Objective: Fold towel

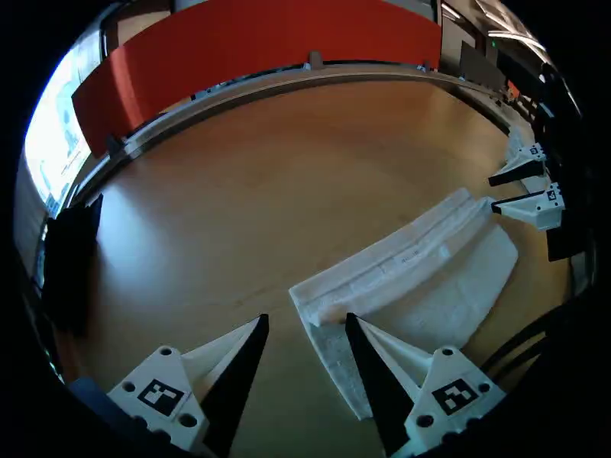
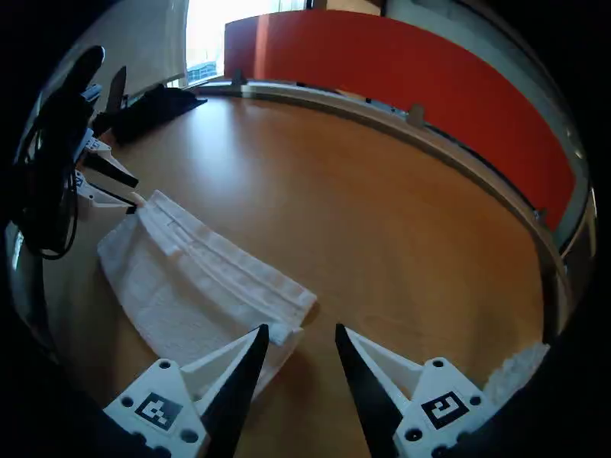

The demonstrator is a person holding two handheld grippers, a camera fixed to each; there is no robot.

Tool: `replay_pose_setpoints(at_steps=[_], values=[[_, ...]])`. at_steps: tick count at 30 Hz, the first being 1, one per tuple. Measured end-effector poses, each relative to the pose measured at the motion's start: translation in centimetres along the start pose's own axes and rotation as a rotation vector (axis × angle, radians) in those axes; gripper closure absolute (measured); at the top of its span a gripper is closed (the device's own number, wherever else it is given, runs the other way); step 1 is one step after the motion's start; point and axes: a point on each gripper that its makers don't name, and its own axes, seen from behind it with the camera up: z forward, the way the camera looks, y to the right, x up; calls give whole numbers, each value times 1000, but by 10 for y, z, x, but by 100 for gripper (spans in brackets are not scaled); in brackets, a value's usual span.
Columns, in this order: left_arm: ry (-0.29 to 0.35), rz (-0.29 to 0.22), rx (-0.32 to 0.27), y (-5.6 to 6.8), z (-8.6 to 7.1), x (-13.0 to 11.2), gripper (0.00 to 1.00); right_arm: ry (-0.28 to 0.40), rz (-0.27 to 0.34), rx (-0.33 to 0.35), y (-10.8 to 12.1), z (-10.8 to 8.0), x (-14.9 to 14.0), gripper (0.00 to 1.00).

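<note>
A white towel (image 1: pixel 416 278) lies folded into a long strip on the wooden table (image 1: pixel 260 175), with a thicker doubled band along its far edge. My left gripper (image 1: pixel 305 320) is open at one short end, the towel's corner lying between its fingers and under the right one. My right gripper (image 1: pixel 494 194) is open at the opposite end, fingertips at the far corner. In the right gripper view the towel (image 2: pixel 191 271) runs from my right gripper (image 2: pixel 302 330), open at the near end, to the left gripper (image 2: pixel 136 195) at the far end.
A red partition (image 1: pixel 252 46) stands behind a metal rail along the table's far edge. A black object (image 1: pixel 70 259) sits at the table's side, seen too in the right gripper view (image 2: pixel 156 105). Another white textured cloth (image 2: pixel 519 366) pokes in at the lower right.
</note>
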Motion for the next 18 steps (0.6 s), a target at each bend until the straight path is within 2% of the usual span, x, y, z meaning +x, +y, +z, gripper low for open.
replay_pose_setpoints(at_steps=[2, 6, 10, 12, 18], values=[[2, -5, 5, -2, 1, 1, 22, 4, 2, -7, 2, 1, 2, 33], [4, -20, 13, -6, 2, 4, 16, 11, 5, -20, 6, 2, 5, 23], [9, -33, 21, -11, 2, 6, 13, 17, 0, -23, 7, 0, 7, 19], [13, -39, 24, -13, 1, 7, 8, 20, -3, -26, 9, -1, 8, 14], [15, -54, 32, -18, -1, 8, 8, 23, -1, -34, 11, -5, 7, 13]])
